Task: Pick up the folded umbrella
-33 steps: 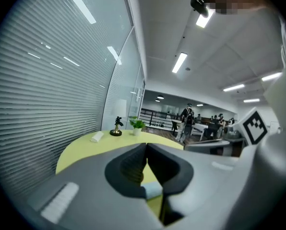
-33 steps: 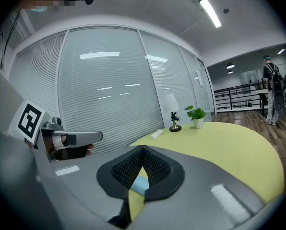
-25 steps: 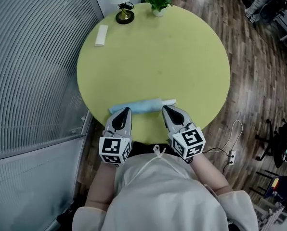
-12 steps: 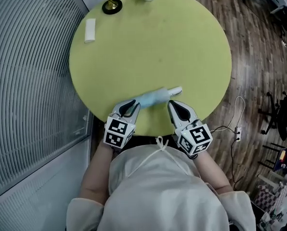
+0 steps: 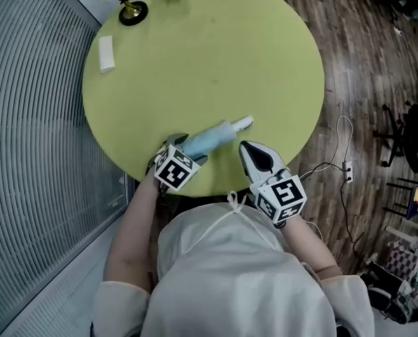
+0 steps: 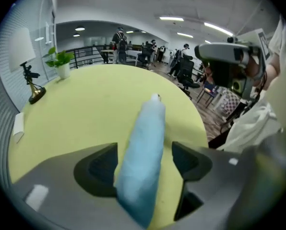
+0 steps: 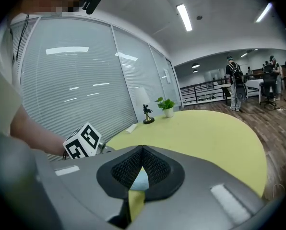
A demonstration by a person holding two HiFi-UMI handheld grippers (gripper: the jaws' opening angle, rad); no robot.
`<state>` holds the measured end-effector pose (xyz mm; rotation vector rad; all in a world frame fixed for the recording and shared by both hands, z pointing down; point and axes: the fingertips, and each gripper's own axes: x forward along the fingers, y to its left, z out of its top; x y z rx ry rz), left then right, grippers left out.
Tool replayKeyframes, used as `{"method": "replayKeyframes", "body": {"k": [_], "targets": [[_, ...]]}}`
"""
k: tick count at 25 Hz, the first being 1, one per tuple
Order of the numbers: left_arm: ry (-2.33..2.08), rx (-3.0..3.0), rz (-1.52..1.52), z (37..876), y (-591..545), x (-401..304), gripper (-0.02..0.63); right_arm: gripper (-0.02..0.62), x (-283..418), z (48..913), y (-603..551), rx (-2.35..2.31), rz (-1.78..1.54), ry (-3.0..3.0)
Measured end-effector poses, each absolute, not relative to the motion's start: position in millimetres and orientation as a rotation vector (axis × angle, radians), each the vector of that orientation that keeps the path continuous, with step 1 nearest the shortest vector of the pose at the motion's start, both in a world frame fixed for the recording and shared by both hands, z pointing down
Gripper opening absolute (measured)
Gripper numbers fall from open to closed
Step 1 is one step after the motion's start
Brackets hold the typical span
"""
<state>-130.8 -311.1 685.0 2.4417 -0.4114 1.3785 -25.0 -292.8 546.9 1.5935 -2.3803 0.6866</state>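
Round lime counter on dark wood floor, slatted glass wall alongside, strip lights overhead.

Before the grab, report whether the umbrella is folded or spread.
Folded: the umbrella lies flat on the table as one slim, closed blue roll.

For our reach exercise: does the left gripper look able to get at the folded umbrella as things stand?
Probably yes: the left gripper's jaws are opening, the folded umbrella lies between them, and nothing blocks it.
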Motion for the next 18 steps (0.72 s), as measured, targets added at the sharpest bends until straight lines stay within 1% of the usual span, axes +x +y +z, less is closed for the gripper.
{"method": "replayKeyframes", "body": {"k": [2, 4, 8, 11, 13, 18], "targets": [[-0.342, 2.429, 1.477, 698, -311, -126, 0.368, 0.0, -19, 549, -293, 1.61, 0.68, -2.367], [-0.298, 2.42, 1.557, 710, -314, -122, 0.374, 0.0, -14, 551, -295, 1.626, 0.676, -2.353], [-0.241, 2.36, 1.648, 727, -312, -117, 0.374, 0.0, -4, 552, -296, 1.644, 0.674, -2.339], [-0.197, 2.339, 1.789, 739, -307, -119, 0.373, 0.0, 5, 551, -293, 1.651, 0.68, -2.336], [-0.203, 2.34, 1.856, 747, -310, -121, 0.348, 0.0, 10, 553, -292, 1.654, 0.685, -2.328], [-0.198, 2.326, 1.854, 751, -313, -120, 0.348, 0.0, 23, 553, -293, 1.667, 0.681, -2.312]]}}
